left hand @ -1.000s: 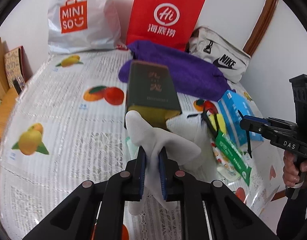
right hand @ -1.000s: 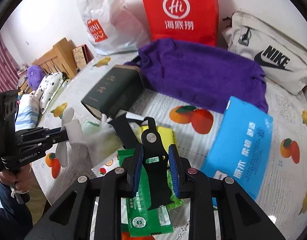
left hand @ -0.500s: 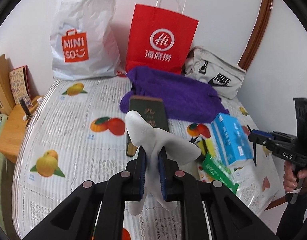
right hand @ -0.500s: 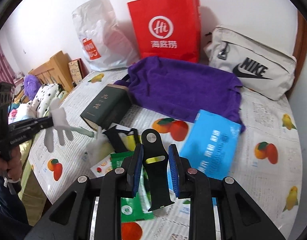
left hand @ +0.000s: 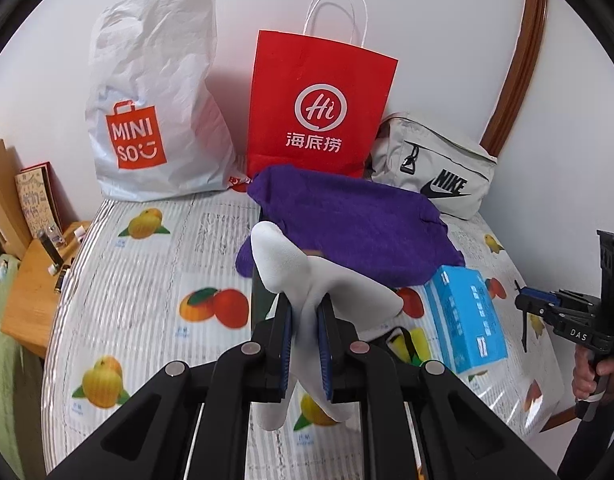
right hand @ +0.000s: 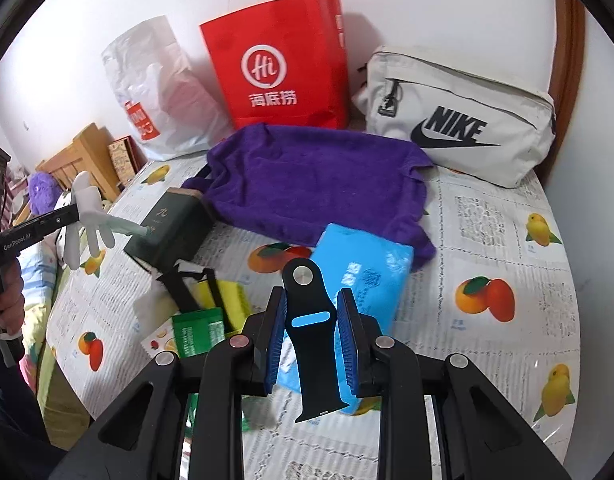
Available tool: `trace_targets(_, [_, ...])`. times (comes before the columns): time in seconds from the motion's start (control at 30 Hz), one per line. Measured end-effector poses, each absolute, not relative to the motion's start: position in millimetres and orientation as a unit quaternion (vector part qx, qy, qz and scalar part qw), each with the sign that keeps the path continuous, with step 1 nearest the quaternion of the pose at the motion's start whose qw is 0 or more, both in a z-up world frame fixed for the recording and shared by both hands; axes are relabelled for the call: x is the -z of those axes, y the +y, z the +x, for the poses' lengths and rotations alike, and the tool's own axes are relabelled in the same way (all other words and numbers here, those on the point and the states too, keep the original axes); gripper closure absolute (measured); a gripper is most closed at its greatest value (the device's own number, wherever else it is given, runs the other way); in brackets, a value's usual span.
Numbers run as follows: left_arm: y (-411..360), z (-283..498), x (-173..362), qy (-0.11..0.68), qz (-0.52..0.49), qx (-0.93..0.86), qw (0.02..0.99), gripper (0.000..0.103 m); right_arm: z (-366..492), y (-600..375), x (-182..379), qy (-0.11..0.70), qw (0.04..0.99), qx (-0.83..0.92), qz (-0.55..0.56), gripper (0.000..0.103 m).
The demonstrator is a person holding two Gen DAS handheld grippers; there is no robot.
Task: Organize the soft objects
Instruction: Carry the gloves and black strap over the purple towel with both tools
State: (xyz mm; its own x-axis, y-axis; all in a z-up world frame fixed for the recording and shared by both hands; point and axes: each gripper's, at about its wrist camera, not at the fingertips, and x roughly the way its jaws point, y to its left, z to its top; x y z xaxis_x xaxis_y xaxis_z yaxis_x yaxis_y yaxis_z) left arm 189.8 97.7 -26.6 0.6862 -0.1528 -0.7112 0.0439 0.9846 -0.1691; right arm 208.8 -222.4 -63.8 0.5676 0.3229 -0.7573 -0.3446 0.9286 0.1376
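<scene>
Left wrist view: left gripper has its blue pads pinched on a limp white fabric glove, held up off the table w/ glove ends flopping above and below the fingers. Below and ahead lies the fruit-print plastic tablecloth; a purple terry towel lies mid-table, and a white Miniso plastic bag, a red paper shopping bag and a beige Nike pouch stand along the back wall. Step in hand, prob.: carrying the glove to a drop spot. Next move needs a target, maybe a bag mouth or the towel, then a clean release. Most open room is on the left half of the table; its left edge drops to a wooden side stand.

Right wrist view: right gripper is closed on a black rubber watch strap, held upright above a blue tissue pack. Clutter sits front-left: a dark green box, a yellow sponge and green sachets. The right side of the table is bare up to the rounded edge, so there's room there to swing. The two grippers are well apart, so there's little clash risk.
</scene>
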Motion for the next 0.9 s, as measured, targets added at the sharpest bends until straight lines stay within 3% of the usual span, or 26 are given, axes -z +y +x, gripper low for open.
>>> trace_targets(0.9, [74.1, 366.1, 43.9, 0.427, -0.052, 0.076, 0.9, 0.091, 391.6, -201.6, 68.9, 0.428, 0.886, -0.177, -0.015, 0.077])
